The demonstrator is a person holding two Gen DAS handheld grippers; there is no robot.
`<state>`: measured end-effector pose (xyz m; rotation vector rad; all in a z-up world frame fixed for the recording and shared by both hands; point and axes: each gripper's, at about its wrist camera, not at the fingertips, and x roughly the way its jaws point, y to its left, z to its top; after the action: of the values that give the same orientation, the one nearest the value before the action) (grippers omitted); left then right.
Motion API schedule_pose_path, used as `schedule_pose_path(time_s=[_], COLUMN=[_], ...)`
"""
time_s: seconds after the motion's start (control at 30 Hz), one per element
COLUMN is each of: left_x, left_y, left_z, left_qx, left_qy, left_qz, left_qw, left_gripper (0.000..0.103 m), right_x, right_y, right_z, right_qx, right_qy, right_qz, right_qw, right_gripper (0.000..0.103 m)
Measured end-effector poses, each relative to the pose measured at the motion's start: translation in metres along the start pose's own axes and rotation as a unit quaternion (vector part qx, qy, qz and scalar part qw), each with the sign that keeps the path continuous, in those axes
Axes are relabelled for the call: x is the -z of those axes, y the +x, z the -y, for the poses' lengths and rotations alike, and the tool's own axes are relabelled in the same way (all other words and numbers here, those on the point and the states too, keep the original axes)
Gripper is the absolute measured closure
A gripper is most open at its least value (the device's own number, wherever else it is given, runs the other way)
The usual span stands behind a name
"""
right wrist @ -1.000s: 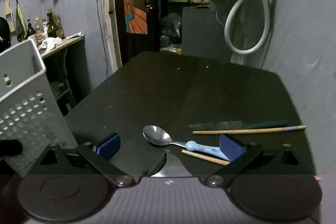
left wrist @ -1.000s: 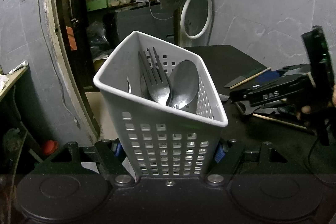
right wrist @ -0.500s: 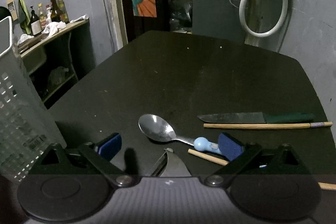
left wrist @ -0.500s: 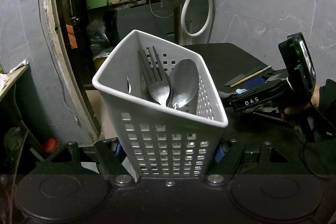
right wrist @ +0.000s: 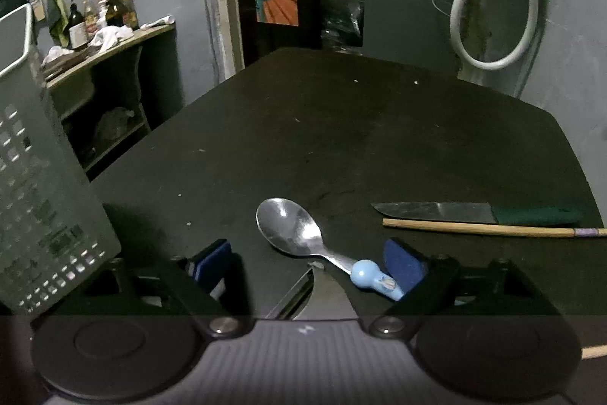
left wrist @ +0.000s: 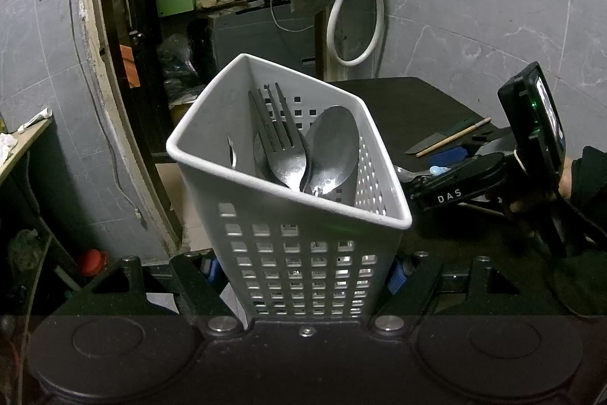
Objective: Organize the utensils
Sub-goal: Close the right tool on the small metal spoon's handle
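**Right gripper drops in over the blue-handled spoon**

The right gripper point(right wrist: 307, 266) has come lower and closer to the table than a second ago, and the spoon now sits larger and nearer between its fingers; its jaws have just been narrowing, though the pads are still clear of the spoon. The left side has not budged.

Far left, the left gripper point(left wrist: 303, 270) is clamped on the white perforated utensil caddy point(left wrist: 292, 215), blue pads pressed against its two lower sides, the caddy tilted a touch. Inside it lean a fork point(left wrist: 280, 147) and a large spoon point(left wrist: 334, 148), heads up, side by side and touching.

Across to the right-wrist view: the caddy's wall fills the left edge. On the black table point(right wrist: 341, 124) lies the blue-handled spoon point(right wrist: 294, 228), bowl up and pointing away, its pale blue handle just beside the right pad point(right wrist: 402, 266). The left pad point(right wrist: 212, 262) stands well off from it.

Further right lie a green-handled knife point(right wrist: 474, 213) and, just in front of it, a wooden chopstick point(right wrist: 493, 228), parallel and nearly touching. A second chopstick pokes out at the bottom right edge.
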<state>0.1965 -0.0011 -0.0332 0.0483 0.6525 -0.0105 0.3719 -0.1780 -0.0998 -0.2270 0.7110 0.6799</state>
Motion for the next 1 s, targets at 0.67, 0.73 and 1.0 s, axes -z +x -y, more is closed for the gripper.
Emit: schedule_pose_path(time_s=[0.67, 0.73, 1.0], left_x=[0.000, 0.000, 0.000], left_y=[0.000, 0.000, 0.000], left_z=[-0.002, -0.001, -0.001], left_qx=[0.003, 0.003, 0.003], left_qy=[0.003, 0.003, 0.003], left_qz=[0.000, 0.000, 0.000], left_qw=[1.0000, 1.0000, 1.0000], left_gripper=[0.026, 0.026, 0.026], right_x=[-0.017, -0.020, -0.029], right_y=[0.005, 0.007, 0.003], right_z=[0.002, 0.006, 0.015], right_qx=[-0.032, -0.038, -0.045], right_qy=[-0.015, -0.012, -0.003], right_qz=[-0.007, -0.011, -0.006], right_qw=[0.999, 0.999, 0.999], right_gripper=[0.069, 0.071, 0.091])
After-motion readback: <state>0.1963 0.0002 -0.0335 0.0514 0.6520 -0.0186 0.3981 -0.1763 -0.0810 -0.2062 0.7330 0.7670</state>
